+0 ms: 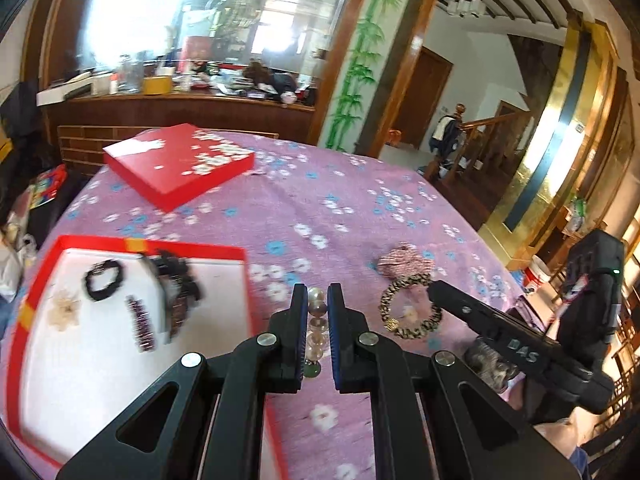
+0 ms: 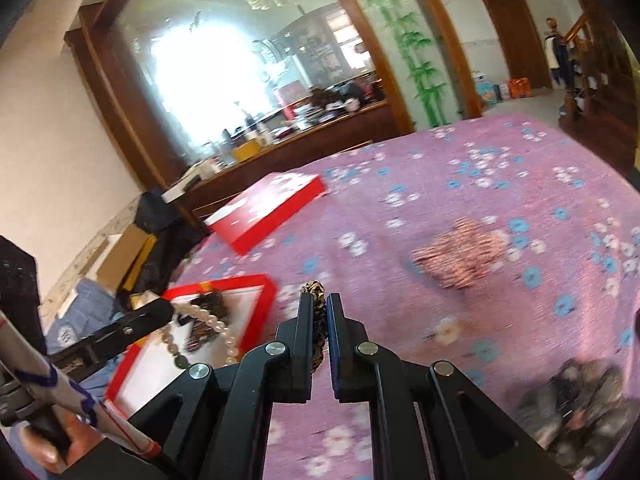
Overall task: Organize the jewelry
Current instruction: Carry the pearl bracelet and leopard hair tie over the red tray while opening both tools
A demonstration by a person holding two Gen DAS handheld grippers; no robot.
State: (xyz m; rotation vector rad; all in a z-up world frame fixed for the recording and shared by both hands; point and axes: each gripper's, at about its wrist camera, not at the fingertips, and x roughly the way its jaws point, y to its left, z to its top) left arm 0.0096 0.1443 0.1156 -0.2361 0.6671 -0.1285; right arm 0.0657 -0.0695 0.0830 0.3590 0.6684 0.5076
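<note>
the left gripper (image 1: 317,300) has its two black fingers nearly together, clamped on a bracelet of round pearly and clear beads (image 1: 315,330) that hangs in a line between the blue pads. seen from the right wrist, the same bead bracelet (image 2: 208,326) dangles as a loop from that gripper's tip, over the near corner of the open red box with a white lining (image 1: 100,360). whether the beads touch the lining i cannot tell.

inside the red box lie a black frilly scrunchie (image 1: 103,280), a pale flower-shaped hair clip (image 1: 64,309), a dark purple beaded clip (image 1: 141,327) and a large dark brown claw clip (image 1: 178,288), all a bit blurred.

the right gripper (image 2: 318,314) is likewise pinched almost shut, its fingers gripping a leopard-print fabric scrunchie (image 2: 319,322); from the left wrist that scrunchie (image 1: 410,308) shows as a ring at the right gripper's tip, low over the purple flowered tablecloth (image 1: 340,200).

just beyond it on the cloth sits a pink patterned fabric scrunchie (image 1: 404,264). a grey-brown lumpy bundle (image 2: 576,400) lies nearer the table edge, too blurred to name. the red flowered box lid (image 1: 180,162) rests at the far side of the table, well apart from the box.
</note>
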